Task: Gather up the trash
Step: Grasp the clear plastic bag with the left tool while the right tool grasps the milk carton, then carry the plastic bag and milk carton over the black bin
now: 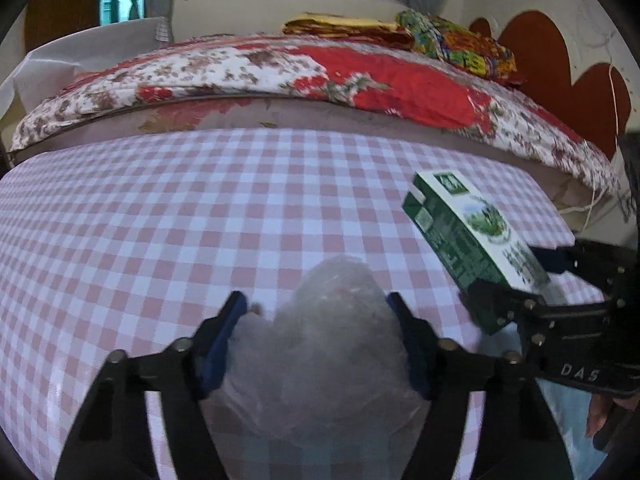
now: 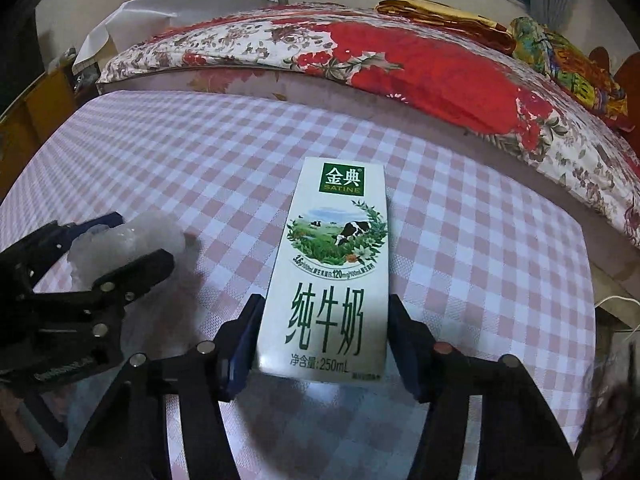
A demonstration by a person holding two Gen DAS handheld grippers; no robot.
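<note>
Left gripper (image 1: 316, 304) sits over a crumpled clear plastic bag (image 1: 328, 344) on the pink-and-white checked tablecloth (image 1: 160, 220). Bag fills the gap between the blue pads; the 3 o'clock pad touches it, the 9 o'clock pad looks just beside it. Can't tell if it's pinched yet, so grip unclear. In the right wrist view the same bag (image 2: 128, 240) shows at 9 o'clock, bulging between the left gripper's black fingers (image 2: 132, 268).

Right gripper (image 2: 322, 308) has a milk carton (image 2: 336, 272) between its pads, white w/ green lettering and a cow picture, lying flat on the cloth, front face up, top end toward 12 o'clock. Both blue pads lie against the carton's long edges near its lower end: closed on it. From the left wrist view the carton (image 1: 464, 232) is at 3 o'clock, near the table's edge, w/ the right gripper (image 1: 520, 280) at its near end.

Beyond the table at 12 o'clock: a bed w/ red floral quilt (image 2: 400, 64) and folded cloths (image 1: 440, 40) on top.
</note>
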